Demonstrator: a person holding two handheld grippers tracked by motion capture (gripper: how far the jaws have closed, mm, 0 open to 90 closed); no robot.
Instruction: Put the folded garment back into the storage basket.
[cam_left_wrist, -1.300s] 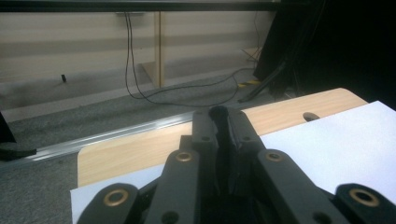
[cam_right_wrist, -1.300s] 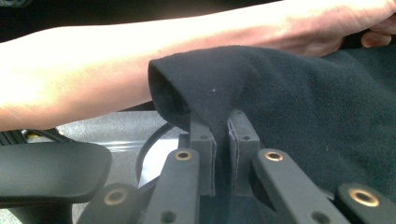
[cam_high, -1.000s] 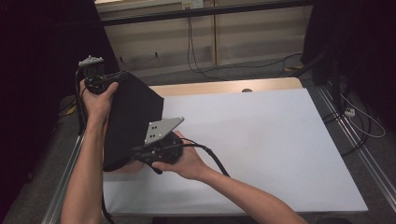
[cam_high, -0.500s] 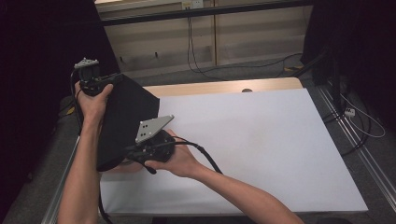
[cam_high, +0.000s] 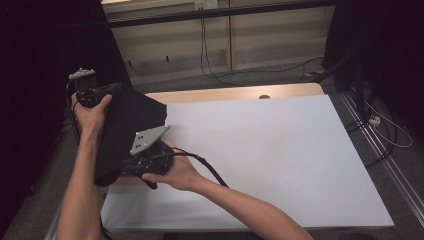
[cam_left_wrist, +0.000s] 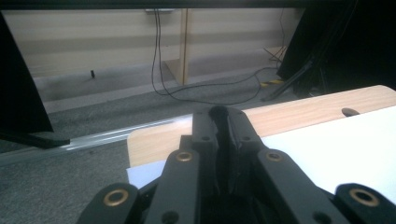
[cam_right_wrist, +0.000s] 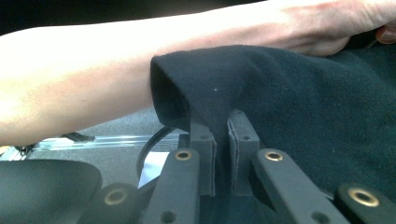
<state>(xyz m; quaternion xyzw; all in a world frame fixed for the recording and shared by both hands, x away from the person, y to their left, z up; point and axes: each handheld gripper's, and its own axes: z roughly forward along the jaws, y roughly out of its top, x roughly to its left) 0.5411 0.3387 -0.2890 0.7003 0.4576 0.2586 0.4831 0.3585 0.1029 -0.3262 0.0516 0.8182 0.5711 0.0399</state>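
Observation:
A black cloth hangs stretched between my two grippers over the left edge of the white-covered table. My left gripper holds its far upper corner. In the left gripper view the jaws are shut, with a strip of black cloth pinched between them. My right gripper, topped by a grey plate, holds the near lower edge. In the right gripper view the cloth drapes over the closed jaws, a fold caught between the pads. The person's left forearm crosses behind it.
A strip of bare wood with a round hole runs along the table's far edge. Cables trail over the grey floor beyond. A metal rail flanks the right side, and dark curtains stand at both sides.
Both hands have carried the black cloth to the left, so more of it now hangs past the table's left edge. Both grips have held.

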